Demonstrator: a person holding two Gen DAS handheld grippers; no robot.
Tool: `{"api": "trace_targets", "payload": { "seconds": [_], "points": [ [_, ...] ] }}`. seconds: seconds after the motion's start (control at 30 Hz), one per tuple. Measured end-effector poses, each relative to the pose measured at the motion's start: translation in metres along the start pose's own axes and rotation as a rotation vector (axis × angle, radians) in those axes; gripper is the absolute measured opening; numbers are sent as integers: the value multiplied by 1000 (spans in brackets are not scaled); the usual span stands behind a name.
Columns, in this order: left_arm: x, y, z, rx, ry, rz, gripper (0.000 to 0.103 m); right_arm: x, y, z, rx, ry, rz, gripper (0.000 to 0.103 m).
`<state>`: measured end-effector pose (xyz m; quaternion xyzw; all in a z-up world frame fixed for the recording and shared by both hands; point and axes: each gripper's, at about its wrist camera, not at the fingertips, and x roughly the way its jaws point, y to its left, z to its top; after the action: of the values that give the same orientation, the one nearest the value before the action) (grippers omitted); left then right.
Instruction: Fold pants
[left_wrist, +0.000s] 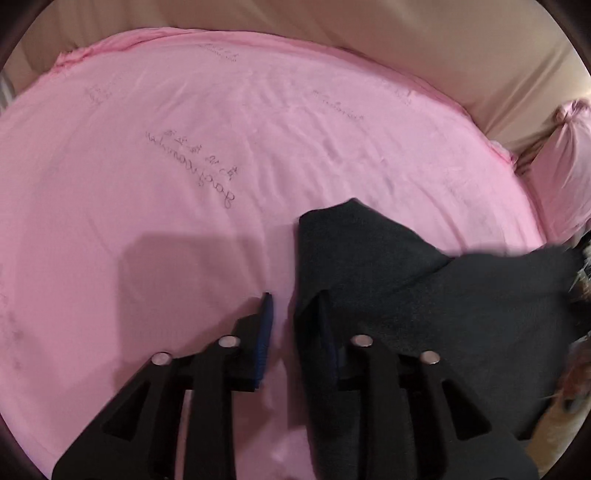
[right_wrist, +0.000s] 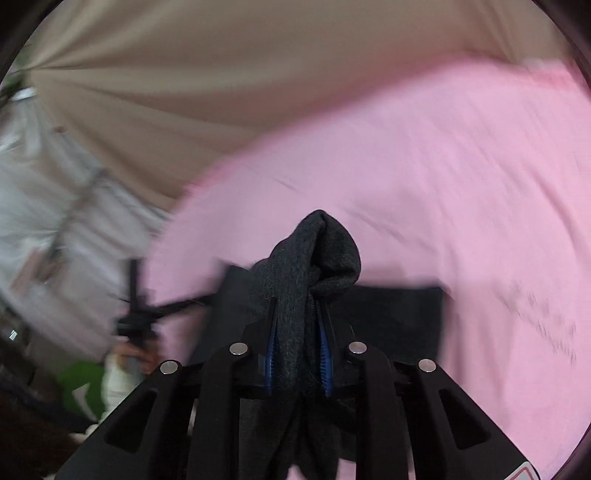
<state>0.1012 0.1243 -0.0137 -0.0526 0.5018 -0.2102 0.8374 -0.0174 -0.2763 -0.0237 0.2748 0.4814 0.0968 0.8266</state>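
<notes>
Dark pants (right_wrist: 317, 251) looking soft, limp, light, bunching thickly (likely sagging between grips); best taken along edge. Right gripper (right_wrist: 297, 314) pinching bunched fold; left gripper (left_wrist: 293, 301) standing narrow, fabric draping over one finger, not clamping.

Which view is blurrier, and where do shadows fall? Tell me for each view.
Right wrist view: blurrier, the pink sheet and background smeared, while the dark pants pinched in the right gripper stay sharp. Left wrist view: mostly sharp, printed writing readable on the sheet, the left gripper casting a soft shadow to its left; both views curve at the edges.
</notes>
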Motion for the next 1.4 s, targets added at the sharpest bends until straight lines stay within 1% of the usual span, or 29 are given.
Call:
{"api": "trace_targets", "payload": {
  "seconds": [0.03,0.07,0.1,0.17,0.27,0.37,0.43,0.47,0.5,0.57,0.6,0.63,0.67,0.7,0.73,0.77,0.8,0.87,0.93,1.0,1.07,1.1,1.13,1.17,1.2,1.23,1.27,1.37,1.4],
  "points": [
    [-8,2,-3,-12,-8,-28,29,7,-17,-5,50,1,58,29],
    [-19,2,-7,-13,-26,-24,34,3,-26,-9,88,-26,124,30],
    [-28,2,-11,-10,-43,-10,52,-4,-30,-12,108,-34,156,37],
    [-50,-3,-22,-3,-85,16,72,-14,-26,-16,79,-57,157,46],
    [-65,-19,-38,40,-98,-2,73,-12,-13,-25,19,-24,118,54],
    [-63,-44,-55,74,-113,7,82,-8,3,-40,-61,-25,74,55],
    [-52,-65,-60,108,-107,23,82,-8,9,-43,-102,-30,-12,34],
    [-49,-72,-63,117,-100,22,82,-11,8,-41,-97,-40,-11,27],
    [-45,-80,-66,131,-94,30,82,-21,9,-40,-89,-68,24,19],
    [-33,-92,-68,164,-96,59,83,-32,7,-40,-94,-104,40,18],
    [-25,-96,-72,188,-94,113,83,-31,-2,-43,-96,-103,-9,20],
    [-16,-97,-75,201,-89,182,83,-27,-14,-44,-71,-89,-95,24],
    [-6,-95,-77,217,-80,247,85,-27,-27,-48,-12,-85,-90,40],
    [2,-91,-80,216,-69,263,87,-32,-29,-50,12,-95,-39,39],
    [0,-83,-80,168,-74,232,87,-41,-20,-51,-10,-127,-30,35],
    [-3,-78,-79,134,-62,212,86,-49,-7,-50,-59,-154,-53,30],
    [-7,-73,-77,100,-52,185,85,-57,12,-47,-122,-189,-65,28],
    [-17,-72,-74,73,-86,191,85,-65,44,-39,-200,-222,-10,26],
    [-26,-77,-69,82,-127,213,85,-55,73,-28,-292,-218,28,25],
    [-27,-82,-66,88,-151,238,87,-28,78,-15,-329,-187,-13,23],
    [-22,-86,-65,110,-160,297,88,15,47,1,-282,-124,-171,19],
    [-15,-86,-65,124,-157,342,88,26,27,5,-235,-101,-146,11],
    [-9,-83,-64,130,-143,371,88,23,11,9,-150,-113,-55,11],
    [-2,-79,-64,126,-121,405,88,19,5,12,-83,-97,-29,9],
    [-2,-75,-65,120,-120,408,88,9,16,12,-93,-121,-59,8],
    [-4,-70,-66,117,-124,397,88,-1,35,10,-152,-156,-87,15],
    [-9,-67,-66,110,-133,383,88,-5,60,10,-219,-166,-69,19],
    [-29,-54,-62,69,-185,370,88,10,126,11,-343,-100,127,19],
    [-34,-49,-61,56,-200,377,89,23,146,12,-386,-82,145,19]
  ]
}}
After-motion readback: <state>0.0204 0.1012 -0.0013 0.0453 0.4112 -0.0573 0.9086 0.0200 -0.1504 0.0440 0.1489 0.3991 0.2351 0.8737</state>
